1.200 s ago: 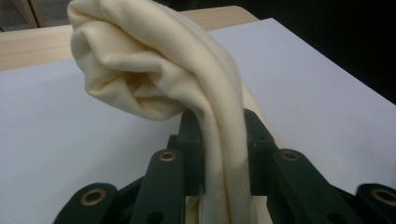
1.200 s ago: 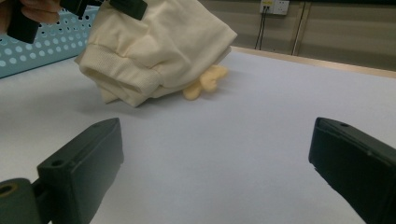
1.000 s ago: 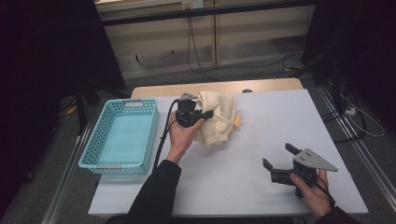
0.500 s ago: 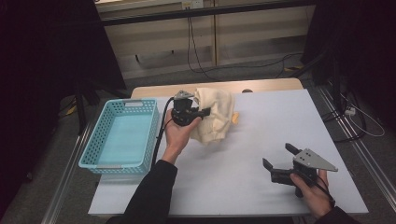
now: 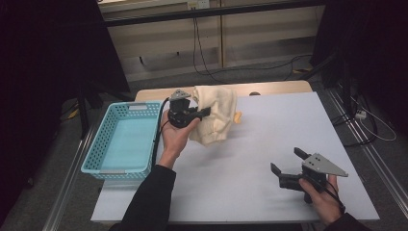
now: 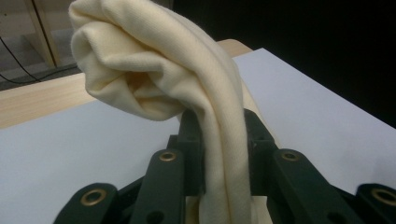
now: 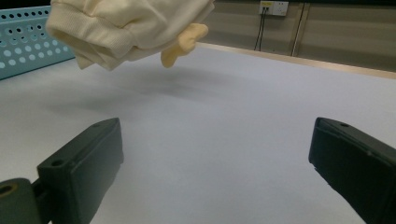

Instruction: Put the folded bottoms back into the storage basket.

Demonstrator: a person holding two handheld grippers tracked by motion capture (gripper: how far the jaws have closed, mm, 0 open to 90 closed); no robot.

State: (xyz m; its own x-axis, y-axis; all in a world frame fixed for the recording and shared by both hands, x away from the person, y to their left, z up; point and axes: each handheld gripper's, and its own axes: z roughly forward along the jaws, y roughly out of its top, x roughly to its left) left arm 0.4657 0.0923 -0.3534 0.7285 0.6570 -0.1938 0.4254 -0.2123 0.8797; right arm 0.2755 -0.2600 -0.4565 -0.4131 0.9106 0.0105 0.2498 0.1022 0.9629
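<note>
Since a second ago our left gripper [image 5: 204, 112] lifts the bunched cream knit cloth [image 5: 216, 113] off the white surface [image 5: 250, 163] | jaws clamp it; right gripper [image 5: 288, 169] rests, jaws apart | step: carrying, we judge | next: leftward swing over the turquoise perforated plastic basket [image 5: 98, 144]

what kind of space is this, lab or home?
Probably a lab or recording workspace: a plain white table, loose cables on the floor behind it, a wall socket, and dark curtains at both sides.
</note>
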